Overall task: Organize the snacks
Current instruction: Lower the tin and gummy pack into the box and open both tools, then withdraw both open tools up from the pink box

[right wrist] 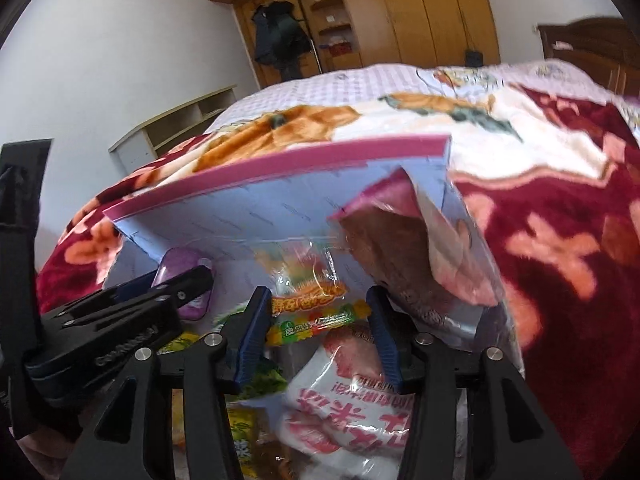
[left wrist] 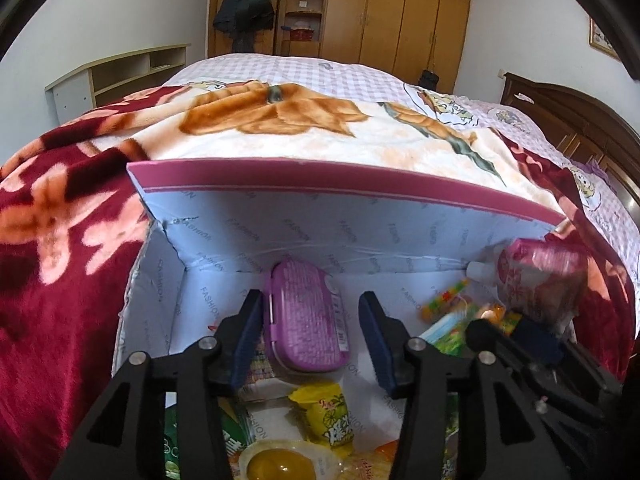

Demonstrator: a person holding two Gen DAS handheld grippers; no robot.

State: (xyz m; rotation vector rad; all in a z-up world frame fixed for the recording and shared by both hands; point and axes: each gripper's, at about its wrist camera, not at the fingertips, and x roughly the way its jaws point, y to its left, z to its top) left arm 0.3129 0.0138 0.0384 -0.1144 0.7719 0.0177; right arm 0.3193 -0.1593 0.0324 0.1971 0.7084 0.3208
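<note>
An open box point(left wrist: 340, 176) with a pink rim and a pale printed lining sits on the bed and holds several snacks. A purple plastic case point(left wrist: 304, 320) lies flat on the box floor near the far wall. My left gripper point(left wrist: 312, 320) stands open around it, both pads clear of its sides. A pink and brown bag point(right wrist: 400, 248) leans in the box's right corner. My right gripper point(right wrist: 318, 312) is open beside that bag, over small orange and green candy packets point(right wrist: 308, 292) and a white and red bag point(right wrist: 340, 412). Nearer me lie a yellow packet point(left wrist: 324, 412) and a jelly cup point(left wrist: 280, 468).
The box rests on a red and cream flowered blanket point(left wrist: 60, 240) over a checked bedspread point(left wrist: 300, 68). Wooden wardrobes point(left wrist: 400, 12) with hanging dark coats stand at the far wall. A low shelf unit point(left wrist: 120, 76) is at the left, a dark headboard point(left wrist: 580, 128) at the right.
</note>
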